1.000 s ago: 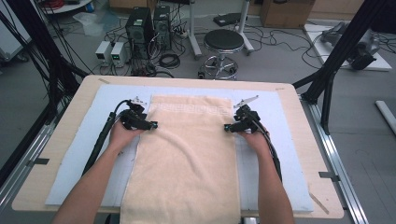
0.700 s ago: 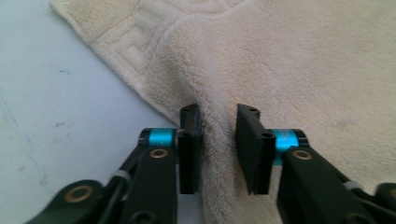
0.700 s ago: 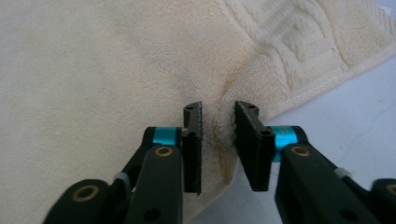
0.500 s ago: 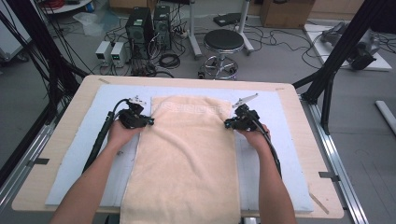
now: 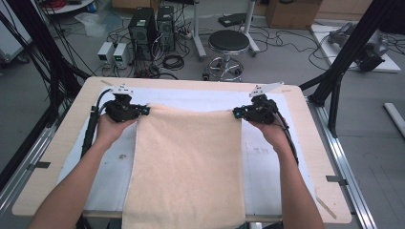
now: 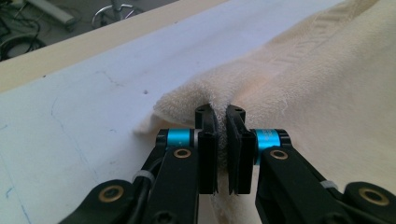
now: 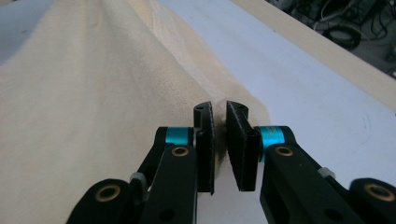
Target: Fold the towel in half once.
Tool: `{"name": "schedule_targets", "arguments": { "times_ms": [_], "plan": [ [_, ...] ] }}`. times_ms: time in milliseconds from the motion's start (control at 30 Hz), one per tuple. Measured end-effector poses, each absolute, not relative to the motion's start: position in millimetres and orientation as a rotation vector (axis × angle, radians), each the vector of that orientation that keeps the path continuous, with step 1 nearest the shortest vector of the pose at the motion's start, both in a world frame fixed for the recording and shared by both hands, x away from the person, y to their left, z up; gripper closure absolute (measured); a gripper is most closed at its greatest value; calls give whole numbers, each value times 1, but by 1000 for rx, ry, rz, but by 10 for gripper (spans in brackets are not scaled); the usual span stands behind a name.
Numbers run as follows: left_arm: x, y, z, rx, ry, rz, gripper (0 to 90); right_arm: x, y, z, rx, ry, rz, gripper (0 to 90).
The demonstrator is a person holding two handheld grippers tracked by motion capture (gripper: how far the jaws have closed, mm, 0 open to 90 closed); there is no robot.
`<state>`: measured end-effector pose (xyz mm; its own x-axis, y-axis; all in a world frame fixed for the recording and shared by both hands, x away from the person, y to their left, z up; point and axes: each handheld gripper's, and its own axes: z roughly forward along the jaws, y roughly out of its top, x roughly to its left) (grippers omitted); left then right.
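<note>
- Pinching the towel (image 5: 188, 162) at its far corners are the left gripper (image 6: 220, 126) and right gripper (image 7: 219, 122); both pairs of jaws have just been closing on cloth.
- Compared with a second ago, the far edge is coming off the white mat (image 5: 267, 157) (fold likely starting).
- Lying lengthwise mid-table, the towel is overhanging the near edge.
- Counting: one towel, two grippers, one stool (image 5: 228, 43).

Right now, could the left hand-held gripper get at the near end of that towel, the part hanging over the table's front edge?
Probably not as things stand: the left hand-held gripper is shut on the towel's far left corner, near the table's back. Nothing blocks the way along the towel's side, but it would have to let go first.
</note>
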<state>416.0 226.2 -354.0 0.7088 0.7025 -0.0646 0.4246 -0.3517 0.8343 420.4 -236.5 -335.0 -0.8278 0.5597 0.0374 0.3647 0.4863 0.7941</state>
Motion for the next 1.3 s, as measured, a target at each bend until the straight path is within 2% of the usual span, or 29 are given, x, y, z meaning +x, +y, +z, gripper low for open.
{"name": "schedule_targets", "arguments": {
  "times_ms": [167, 300, 367, 400, 433, 467, 600, 733, 833, 933, 1000, 1200, 1300],
  "plan": [
    [360, 239, -344, 1957, 751, 417, 835, 368, -240, -317, 615, 2490, 1334, 819],
    [298, 245, -358, 2011, 671, 434, 830, 310, -245, -320, 498, 2494, 1362, 824],
    [272, 250, -374, 2041, 628, 352, 791, 288, -250, -333, 492, 2513, 1399, 712],
    [264, 252, -382, 2059, 618, 312, 731, 280, -253, -342, 517, 2549, 1397, 641],
    [259, 253, -388, 2073, 628, 292, 657, 275, -255, -351, 549, 2587, 1336, 623],
    [256, 254, -392, 2072, 636, 301, 595, 272, -258, -360, 572, 2594, 1266, 608],
    [267, 252, -394, 2076, 658, 286, 484, 279, -254, -386, 661, 2625, 1251, 554],
    [292, 240, -399, 2110, 664, 302, 468, 297, -241, -403, 720, 2603, 1237, 508],
    [312, 234, -411, 2133, 738, 286, 444, 311, -232, -409, 743, 2600, 1242, 488],
    [327, 231, -424, 2174, 799, 244, 455, 321, -223, -413, 748, 2625, 1223, 491],
    [330, 230, -429, 2194, 811, 216, 529, 327, -219, -419, 759, 2653, 1200, 506],
    [324, 226, -427, 2224, 752, 262, 787, 331, -210, -428, 729, 2723, 1129, 765],
    [323, 225, -425, 2225, 743, 274, 834, 331, -209, -427, 726, 2725, 1122, 787]
  ]
}}
